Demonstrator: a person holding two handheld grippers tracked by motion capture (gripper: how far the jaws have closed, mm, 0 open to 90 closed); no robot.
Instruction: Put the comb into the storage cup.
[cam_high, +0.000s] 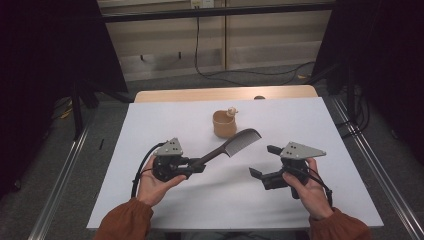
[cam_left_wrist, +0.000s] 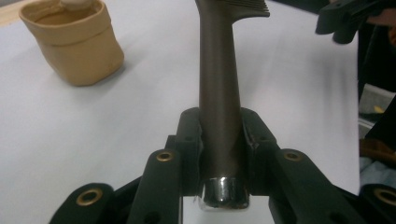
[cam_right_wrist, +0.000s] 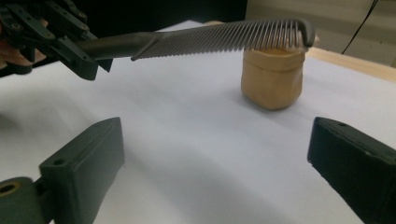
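Dark brown and long-handled, the comb is pinched by its handle in the jaws of the left gripper above the white desk, its toothed end angled toward the right gripper, whose jaws are spread wide.
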